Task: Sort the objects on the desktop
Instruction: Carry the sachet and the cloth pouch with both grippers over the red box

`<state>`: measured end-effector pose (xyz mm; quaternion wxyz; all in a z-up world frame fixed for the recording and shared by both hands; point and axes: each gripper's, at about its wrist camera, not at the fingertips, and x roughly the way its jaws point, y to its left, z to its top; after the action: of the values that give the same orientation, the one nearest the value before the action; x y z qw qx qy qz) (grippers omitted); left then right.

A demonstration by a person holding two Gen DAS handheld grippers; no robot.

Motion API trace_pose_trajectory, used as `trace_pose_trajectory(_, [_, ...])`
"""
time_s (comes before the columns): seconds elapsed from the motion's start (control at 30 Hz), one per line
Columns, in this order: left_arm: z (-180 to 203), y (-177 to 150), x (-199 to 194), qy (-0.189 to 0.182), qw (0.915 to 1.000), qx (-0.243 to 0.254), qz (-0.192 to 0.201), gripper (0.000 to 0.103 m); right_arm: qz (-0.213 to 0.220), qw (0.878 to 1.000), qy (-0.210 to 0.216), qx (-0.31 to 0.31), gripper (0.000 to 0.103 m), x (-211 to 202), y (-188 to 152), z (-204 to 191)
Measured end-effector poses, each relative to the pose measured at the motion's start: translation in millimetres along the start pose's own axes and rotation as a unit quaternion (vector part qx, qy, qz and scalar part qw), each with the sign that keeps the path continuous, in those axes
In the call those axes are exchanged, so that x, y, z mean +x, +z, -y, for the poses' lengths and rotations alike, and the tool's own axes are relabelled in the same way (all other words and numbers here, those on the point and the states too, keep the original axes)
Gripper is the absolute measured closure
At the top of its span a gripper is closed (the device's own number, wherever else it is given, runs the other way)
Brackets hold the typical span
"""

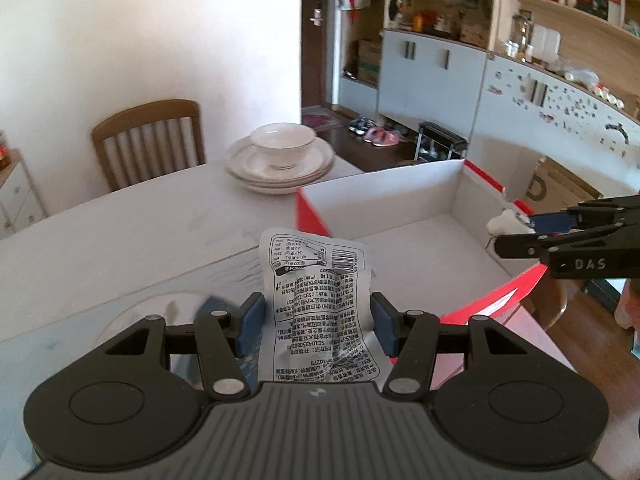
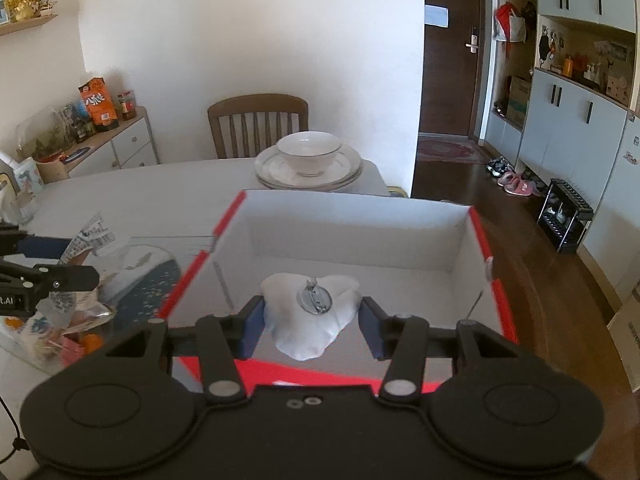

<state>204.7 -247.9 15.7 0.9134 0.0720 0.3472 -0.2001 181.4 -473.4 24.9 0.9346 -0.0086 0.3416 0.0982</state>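
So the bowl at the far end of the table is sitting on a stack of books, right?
Not quite. The bowl sits at the far end of the table, but on a stack of plates, not books. The right wrist view shows it clearly.

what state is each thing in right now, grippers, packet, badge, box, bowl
left gripper: shut on the snack packet
snack packet: crumpled, held above the table
right gripper: shut on the white badge
white badge: pin side up, held over the box
red box: open, nothing seen inside
bowl: upright on stacked plates
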Motion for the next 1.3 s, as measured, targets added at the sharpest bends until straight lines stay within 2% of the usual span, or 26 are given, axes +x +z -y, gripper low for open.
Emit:
trace_pose_trajectory(0.27, [36.5,39.4,52.4,-0.034,0.9987,0.026,-0.027,0.047,-0.014,1.000,-0.019,-0.005,0.053,27.5,4.4,31.1])
trace_pose_trajectory(0.47, [50.7,53.8,94.9,-0.047,0.9967,0.029,-0.059,0.047,-0.030,0.999,-0.021,-0.008,0.053,45.8,6.1,44.3])
trace_pose_trajectory(0.87, [72.2,64.3,170.6,-0.074,0.9848,0.055,-0.147,0.047,-0.130,0.991,0.004,-0.016,0.053,99.6,3.1,59.0])
trace_pose_trajectory(1.0, [73.7,62.2,186.7,-0.072,0.9787,0.058,-0.183,0.047,-0.158,0.987,0.004,-0.042,0.053,109.4,4.5,54.6])
trace_pose_trajectory(1.2, [78.5,58.4,205.3,-0.063,0.9720,0.068,-0.216,0.047,-0.204,0.975,0.009,-0.089,0.053,121.6,4.7,46.0])
trace_pose_trajectory(1.3, [80.1,54.6,211.3,-0.058,0.9691,0.072,-0.229,0.047,-0.214,0.971,0.006,-0.104,0.053,126.5,3.2,45.3])
